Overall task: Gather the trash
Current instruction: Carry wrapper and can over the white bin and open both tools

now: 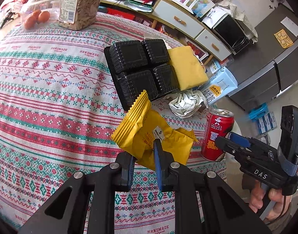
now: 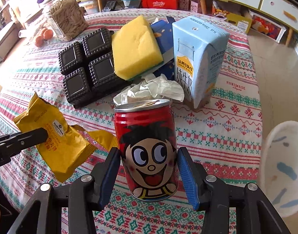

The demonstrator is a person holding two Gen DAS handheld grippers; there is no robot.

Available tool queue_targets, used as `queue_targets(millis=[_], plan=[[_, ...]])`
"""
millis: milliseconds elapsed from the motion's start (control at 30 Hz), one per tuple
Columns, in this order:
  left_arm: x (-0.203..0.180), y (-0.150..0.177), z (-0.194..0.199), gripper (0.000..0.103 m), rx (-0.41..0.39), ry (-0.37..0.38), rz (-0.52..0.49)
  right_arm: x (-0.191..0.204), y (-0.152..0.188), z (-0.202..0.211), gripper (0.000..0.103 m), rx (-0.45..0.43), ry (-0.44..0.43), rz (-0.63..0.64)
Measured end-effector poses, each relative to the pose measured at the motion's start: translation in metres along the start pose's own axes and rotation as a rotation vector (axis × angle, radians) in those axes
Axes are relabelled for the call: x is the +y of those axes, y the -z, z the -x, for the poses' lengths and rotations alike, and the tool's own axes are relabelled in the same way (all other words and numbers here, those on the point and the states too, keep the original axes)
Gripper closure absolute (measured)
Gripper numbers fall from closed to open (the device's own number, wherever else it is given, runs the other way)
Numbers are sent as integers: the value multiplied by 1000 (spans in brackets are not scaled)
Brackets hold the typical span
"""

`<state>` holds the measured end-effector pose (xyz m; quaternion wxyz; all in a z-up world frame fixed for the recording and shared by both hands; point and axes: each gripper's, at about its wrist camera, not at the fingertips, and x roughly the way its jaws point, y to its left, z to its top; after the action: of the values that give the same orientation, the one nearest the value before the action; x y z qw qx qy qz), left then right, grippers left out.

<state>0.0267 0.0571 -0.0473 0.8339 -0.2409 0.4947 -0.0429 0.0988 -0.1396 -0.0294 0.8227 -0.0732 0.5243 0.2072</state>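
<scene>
Left gripper (image 1: 147,156) pinches yellow wrapper (image 1: 149,134), lifted just off the tablecloth (image 1: 51,97). Right gripper (image 2: 149,173) clamps red can (image 2: 147,146) low on its sides. Keep both grips firm, can upright, lift straight, clear the tissue (image 2: 150,89).

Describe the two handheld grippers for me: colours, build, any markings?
Both are black, angular frames with silver round bolts and blue pads inside the fingers. The left gripper shows triangular cut-outs. The right gripper carries white "DAS" lettering, a strapped-on black camera with a small lit dot, and a handle in the person's hand.
</scene>
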Motion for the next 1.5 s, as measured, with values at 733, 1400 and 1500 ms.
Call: queue_targets(millis=[733,1400,1500], plan=[[-119,22,15,85,-87,-72,-328,-60,29,63,50,-119,-94,-182],[-313,31,-114,85,17,4,-501,-203,51,90,50,-129,285,-467],[-325,33,-131,85,27,-8,-517,-220,51,84,50,-95,333,-484]])
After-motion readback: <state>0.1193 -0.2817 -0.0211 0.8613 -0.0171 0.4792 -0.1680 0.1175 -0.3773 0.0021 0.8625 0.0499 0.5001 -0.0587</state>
